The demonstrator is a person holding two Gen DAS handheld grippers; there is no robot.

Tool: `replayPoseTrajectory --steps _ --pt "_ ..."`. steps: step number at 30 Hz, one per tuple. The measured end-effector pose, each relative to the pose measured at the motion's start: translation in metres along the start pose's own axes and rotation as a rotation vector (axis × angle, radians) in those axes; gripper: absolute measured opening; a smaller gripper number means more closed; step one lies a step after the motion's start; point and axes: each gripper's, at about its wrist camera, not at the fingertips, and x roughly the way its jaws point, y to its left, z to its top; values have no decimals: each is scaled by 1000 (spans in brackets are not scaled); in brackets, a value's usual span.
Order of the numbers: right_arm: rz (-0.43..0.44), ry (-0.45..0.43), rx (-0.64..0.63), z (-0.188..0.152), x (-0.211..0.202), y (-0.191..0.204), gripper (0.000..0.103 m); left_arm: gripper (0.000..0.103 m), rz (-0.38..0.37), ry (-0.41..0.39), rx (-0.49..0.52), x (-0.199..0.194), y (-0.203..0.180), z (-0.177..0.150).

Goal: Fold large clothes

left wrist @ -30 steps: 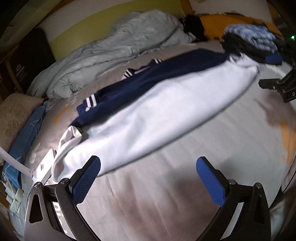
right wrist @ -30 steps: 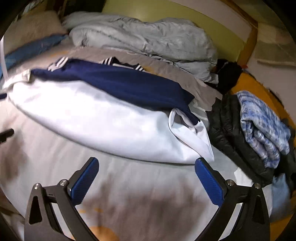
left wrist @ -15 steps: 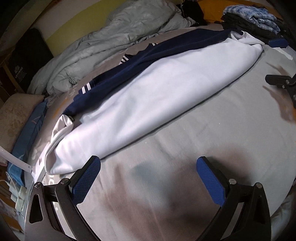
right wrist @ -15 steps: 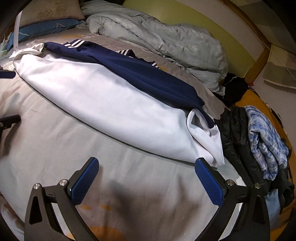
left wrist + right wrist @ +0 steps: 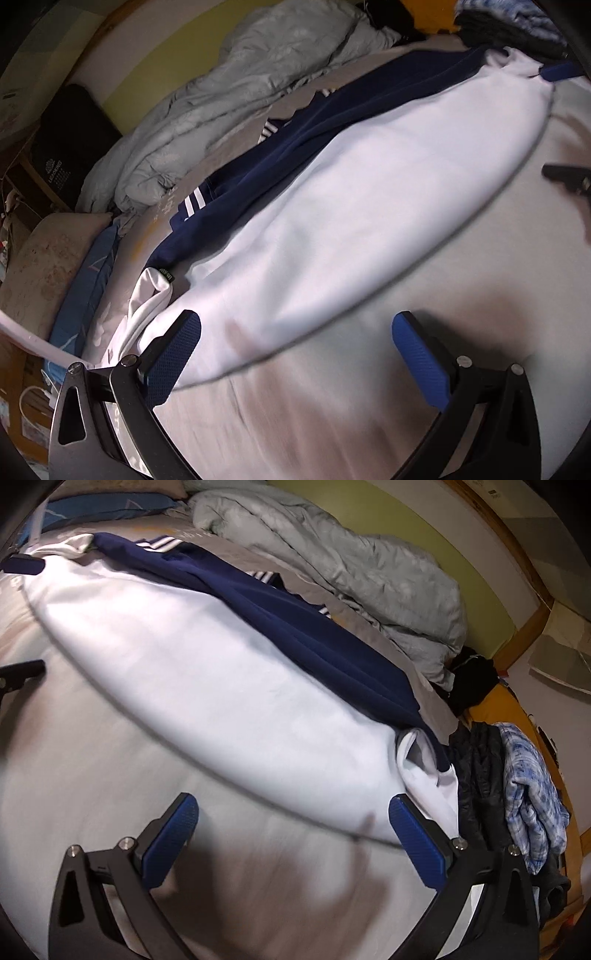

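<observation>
I judge the step in hand to be taking the two ends of the white and navy garment [image 5: 362,206] for the next fold. It lies already folded into a long band across the middle of the bed [image 5: 424,369], navy half toward the crumpled grey duvet [image 5: 266,85] at the headboard side, white half toward the near edge. To do it well I should bring each gripper low along the sheet, slide one finger under all the layers at the end, and close on the full thickness, not just the top sheet of cloth. Both ends should rise together so the band stays straight.

My left gripper [image 5: 295,354] stands spread wide and holds nothing; its left fingertip [image 5: 181,343] overlaps the white hem by the pillow-side end, though whether it touches I cannot tell. My right gripper [image 5: 291,830] is equally wide apart and empty, its right fingertip [image 5: 413,834] just at the garment's open end, beside the pile of dark and plaid clothes [image 5: 517,786].
</observation>
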Motion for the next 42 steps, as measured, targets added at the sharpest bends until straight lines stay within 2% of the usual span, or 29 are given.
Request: replayPoseTrajectory --steps 3,5,6,8,9,11,13,14,15,16,17,18,19,20,22,24,26,29,35,38,42 --pt "-21 29 44 5 17 -13 103 103 -47 43 -74 15 22 6" --pt "35 61 120 5 28 -30 103 103 -77 71 -98 26 34 6" --pt "46 66 151 5 31 -35 103 103 -70 76 -102 30 38 6" --pt "2 82 193 2 37 -47 103 103 -16 80 -103 36 45 4" --pt "-18 90 200 0 39 -52 103 103 -10 85 -114 39 49 2" --pt "-3 98 244 -3 39 -64 101 103 -12 101 -166 44 60 -2" --pt "10 92 269 -4 38 -70 84 103 14 93 -193 44 66 -4" --pt "12 85 266 -5 38 -69 70 102 51 78 -191 43 67 -6" --pt "4 75 250 -6 38 -65 63 100 114 45 -196 40 69 -8" --pt "-26 67 213 -7 36 -59 60 87 167 35 -209 40 72 -11" --pt "-41 63 186 -7 35 -55 50 68 178 47 -240 42 78 -13" --pt "-48 61 172 -6 35 -53 38 64 148 48 -301 42 90 -15" --pt "-78 62 173 -6 33 -52 33 48 106 25 -369 37 101 -18" --pt "-85 56 185 -6 31 -53 25 38 89 5 -399 32 106 -19" --pt "-93 7 228 -6 21 -58 20 25 90 -46 -402 16 108 -19" --pt "-116 -59 270 -5 -2 -64 18 20 89 -76 -403 -1 109 -17" --pt "-120 -88 306 -7 -21 -69 18 18 63 -91 -435 -22 115 -16" --pt "-81 -87 348 -15 -51 -77 18 17 13 -98 -494 -55 126 -22" --pt "-8 -114 374 -55 -118 -66 18 17 -77 -58 -503 -107 125 -58" --pt "14 -118 383 -63 -134 -66 19 18 -91 -93 -566 -129 126 -72" --pt "45 -93 444 -58 -128 -75 19 18 -70 -97 -554 -132 126 -61"
